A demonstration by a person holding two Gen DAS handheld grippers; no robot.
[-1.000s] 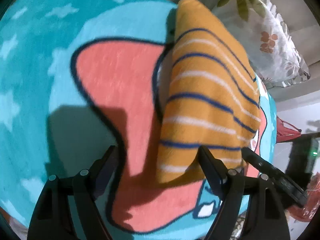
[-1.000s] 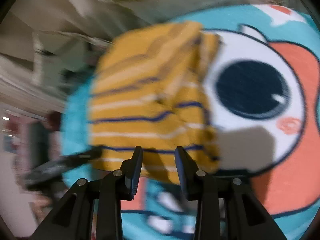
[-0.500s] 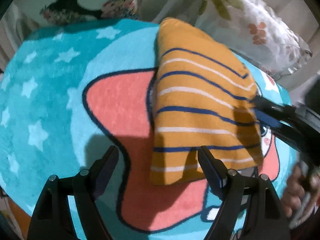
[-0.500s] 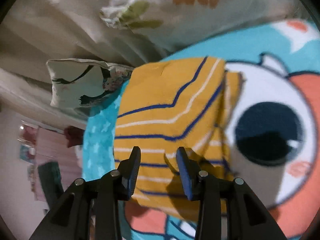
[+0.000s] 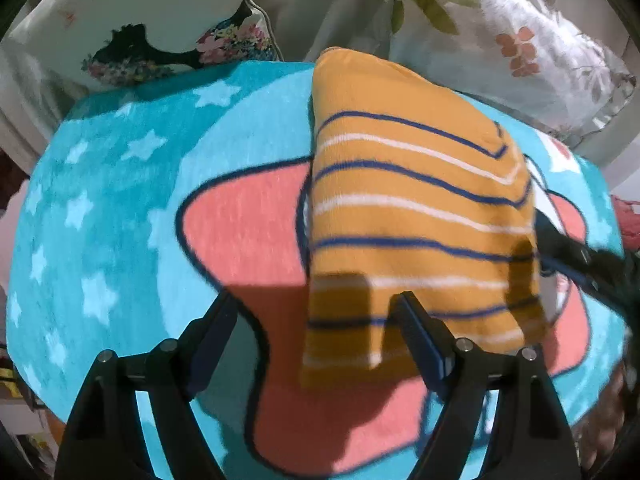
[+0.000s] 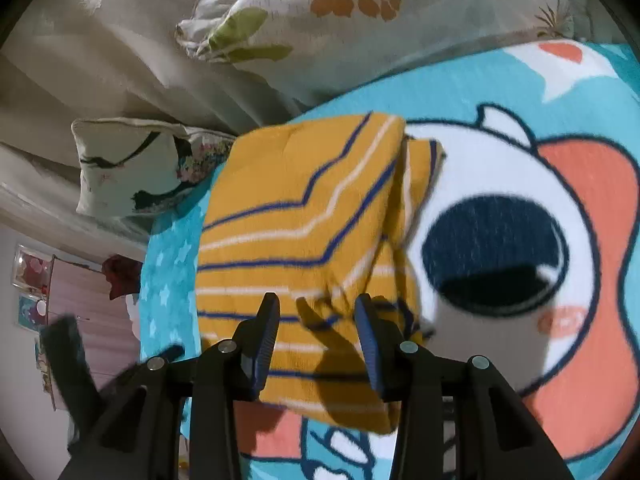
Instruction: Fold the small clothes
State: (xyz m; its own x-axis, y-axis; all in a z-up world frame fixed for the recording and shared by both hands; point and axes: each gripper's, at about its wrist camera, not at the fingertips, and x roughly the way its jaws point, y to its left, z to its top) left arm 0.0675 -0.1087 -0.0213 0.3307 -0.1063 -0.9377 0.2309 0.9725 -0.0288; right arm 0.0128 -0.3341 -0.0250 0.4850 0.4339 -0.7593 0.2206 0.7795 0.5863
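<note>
A folded orange garment [image 5: 416, 216] with navy and white stripes lies flat on a turquoise cartoon blanket [image 5: 120, 208]. It also shows in the right wrist view [image 6: 304, 224]. My left gripper [image 5: 316, 320] is open and empty, hovering just in front of the garment's near edge. My right gripper [image 6: 316, 320] is open and empty above the garment's near edge, a loose fold of cloth lying between the fingers without being pinched. The right gripper's fingers [image 5: 576, 260] show at the garment's right side in the left wrist view.
Floral pillows [image 5: 512, 40] and a printed cushion [image 5: 160, 28] lie at the far edge of the blanket, against beige bedding [image 6: 100, 60]. The left gripper appears blurred at the lower left of the right wrist view [image 6: 72, 360].
Both grippers have pulled back from the garment, so more of the pillows shows. The garment stays folded in place. The right gripper's jaws have widened a little.
</note>
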